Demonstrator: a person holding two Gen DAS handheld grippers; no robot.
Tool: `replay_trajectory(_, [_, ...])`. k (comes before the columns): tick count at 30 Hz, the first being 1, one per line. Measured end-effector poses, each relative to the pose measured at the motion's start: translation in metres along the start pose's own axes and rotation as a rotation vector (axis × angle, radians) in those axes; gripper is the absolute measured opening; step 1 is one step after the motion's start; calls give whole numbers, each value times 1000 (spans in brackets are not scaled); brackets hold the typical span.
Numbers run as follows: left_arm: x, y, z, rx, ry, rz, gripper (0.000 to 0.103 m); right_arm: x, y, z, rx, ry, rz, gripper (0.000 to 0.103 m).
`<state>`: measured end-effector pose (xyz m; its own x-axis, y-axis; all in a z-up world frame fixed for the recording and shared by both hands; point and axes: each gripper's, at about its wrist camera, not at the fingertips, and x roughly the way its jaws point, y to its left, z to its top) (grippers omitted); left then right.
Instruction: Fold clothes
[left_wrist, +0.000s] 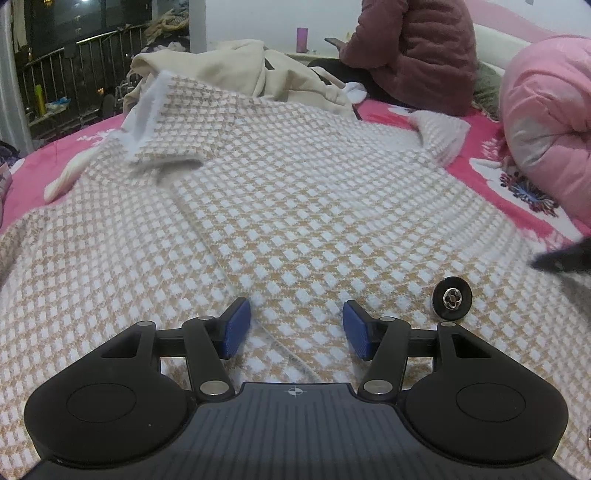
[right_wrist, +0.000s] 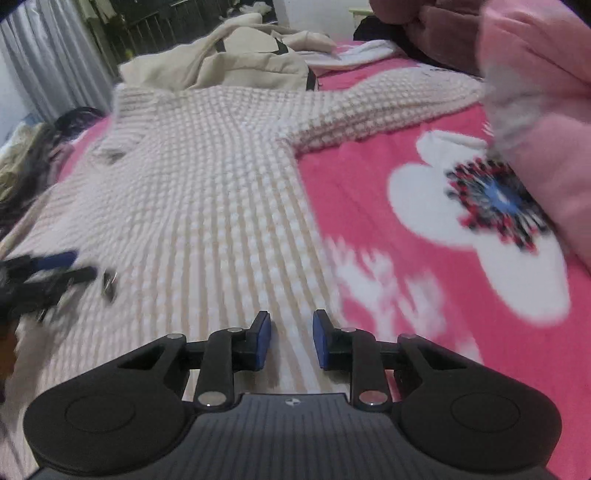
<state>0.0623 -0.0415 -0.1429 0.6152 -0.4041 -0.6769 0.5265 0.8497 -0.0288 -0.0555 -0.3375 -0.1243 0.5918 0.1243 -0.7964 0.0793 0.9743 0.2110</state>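
both grippers hanging open, nothing held | checked cardigan spread flat | risk: pinching only the top layer, fold goes lopsided

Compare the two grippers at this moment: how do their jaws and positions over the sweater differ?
The left gripper has its jaws spread wide; the right gripper has its jaws narrower, though also open. The left gripper sits over the middle of the checked sweater, beside a black button; the right gripper is near the sweater's edge, close to the pink bedsheet. Both hold nothing and share blue-padded jaws.
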Motion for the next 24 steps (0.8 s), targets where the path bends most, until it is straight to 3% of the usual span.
replay_trajectory(4, [-6,1,5,-7,-7,0,57,-35,-20,-31,22,29,-67,27])
replay_trajectory(6, [-12,1,9,-11,-11,3,56,-49,-28,-39,27,55,-137,36])
replay_trajectory(8, [-17,1,13,-14,-16,7,56,-60,-37,-39,105,72,-144,36])
replay_trajectory(10, [-25,0,17,-22,-32,2,56,-74,-27,-36,112,27,-112,34])
replay_trajectory(12, [-42,-9,22,-19,-73,-55,56,-88,-18,-32,119,-17,-79,34])
replay_trajectory(15, [-46,-46,14,86,-32,-181,56,-89,9,-24,48,-52,-29,34])
replay_trajectory(18, [-45,-88,3,209,28,-311,56,-61,27,-22,-52,1,-28,32])
replay_trajectory(20, [-44,-115,-5,290,68,-397,56,-44,26,-36,-62,99,-52,32])
replay_trajectory(22, [-46,-137,-28,389,102,-403,55,-49,17,-55,-59,149,-60,31])
replay_trajectory(24, [-56,-143,-48,441,73,-384,55,-64,10,-67,-41,194,-78,31])
